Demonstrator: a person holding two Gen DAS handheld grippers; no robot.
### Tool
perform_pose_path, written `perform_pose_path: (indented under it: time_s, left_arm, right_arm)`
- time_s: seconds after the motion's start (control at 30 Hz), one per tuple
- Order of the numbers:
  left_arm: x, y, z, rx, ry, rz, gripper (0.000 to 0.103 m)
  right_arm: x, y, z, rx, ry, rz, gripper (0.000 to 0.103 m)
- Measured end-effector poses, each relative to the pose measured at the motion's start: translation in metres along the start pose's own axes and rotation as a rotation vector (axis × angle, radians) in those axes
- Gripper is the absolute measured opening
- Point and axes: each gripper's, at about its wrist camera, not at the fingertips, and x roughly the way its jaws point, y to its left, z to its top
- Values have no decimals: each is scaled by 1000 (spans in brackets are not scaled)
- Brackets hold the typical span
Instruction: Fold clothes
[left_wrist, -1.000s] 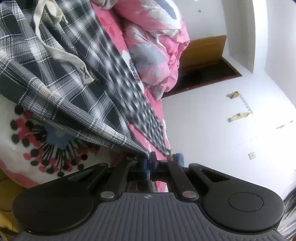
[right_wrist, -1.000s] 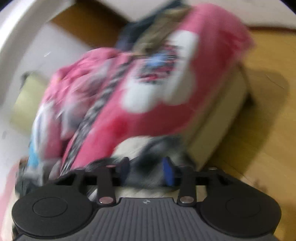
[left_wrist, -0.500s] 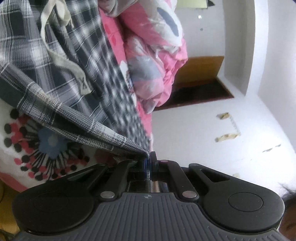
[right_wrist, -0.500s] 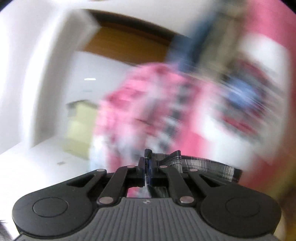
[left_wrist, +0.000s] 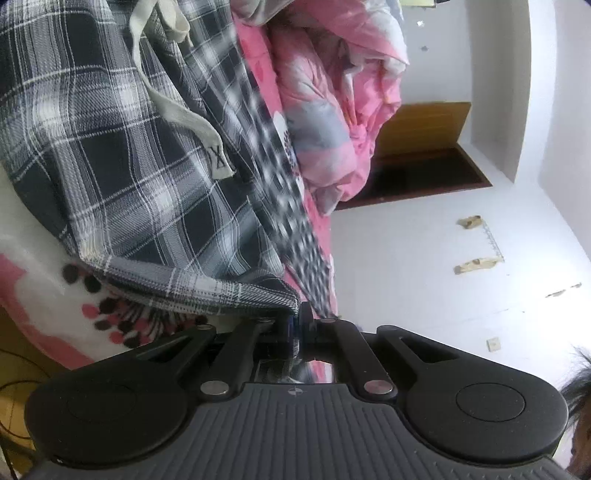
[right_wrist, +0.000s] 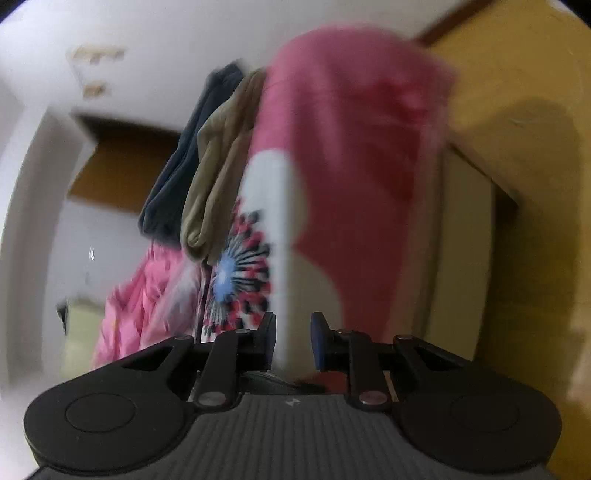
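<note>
Plaid pants on the pink bed
The left gripper (left_wrist: 297, 321) pinches the plaid pants (left_wrist: 122, 155) lying on the flowered blanket (left_wrist: 44, 266); the right gripper (right_wrist: 293, 341) is opening, nothing between its fingers.

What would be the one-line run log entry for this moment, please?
step: folding | left gripper: shut on plaid garment hem | right gripper: opening, nothing between | under: pink blanket

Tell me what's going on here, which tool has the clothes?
The left tool is shut on a corner of the dark plaid garment, which is spread over the pink floral blanket on the bed. The right tool holds nothing; its jaws are opening, aimed at that blanket, with dark and tan clothes piled farther back.
</note>
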Motion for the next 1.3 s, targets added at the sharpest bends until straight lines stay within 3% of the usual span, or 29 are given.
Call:
perform_pose_path:
  time_s: [0.07, 0.2, 0.27, 0.33, 0.4, 0.5, 0.6, 0.67, 0.73, 0.77, 0.8, 1.0, 1.1, 1.17, 1.3]
  left_arm:
    - [0, -2, 1, 11, -1, 1, 0]
    - [2, -4, 0, 24, 0, 4, 0]
    - [0, -3, -1, 26, 0, 2, 0]
    - [-3, 0, -1, 27, 1, -4, 0]
    - [-6, 1, 0, 24, 2, -12, 0]
    - [-7, 3, 0, 25, 6, -25, 0]
    - [-9, 5, 1, 32, 11, -35, 0]
    - [-9, 8, 2, 32, 14, -40, 0]
    - [-8, 10, 2, 28, 14, -45, 0]
    - [-8, 12, 3, 26, 15, -48, 0]
    - [-7, 13, 3, 23, 15, -49, 0]
    - [-7, 17, 6, 2, 24, -42, 0]
    - [-10, 16, 6, 6, 31, -49, 0]
    - [-12, 14, 5, 17, 38, -47, 0]
    - [-10, 12, 3, 30, 60, -32, 0]
  right_arm:
    - [-7, 10, -6, -23, 24, 9, 22]
    - [-3, 63, -19, -99, 186, 43, 23]
    - [8, 96, -31, -156, 285, 57, 30]
    - [25, 126, -42, -200, 386, 33, 45]
    - [45, 146, -52, -217, 484, -26, 48]
    - [84, 163, -59, -229, 581, -182, 49]
    - [119, 172, -57, -253, 632, -283, 48]
    - [137, 173, -62, -283, 661, -357, 41]
    - [137, 169, -63, -296, 659, -377, 18]
    - [136, 167, -62, -302, 655, -384, 14]
    - [131, 163, -61, -295, 645, -374, 3]
    - [32, 149, -55, -139, 408, -4, 3]
    - [-32, 113, -62, -41, 264, 122, 3]
    - [-58, 71, -75, 84, 227, 140, 3]
    - [-77, 6, -105, 279, 203, 62, 5]
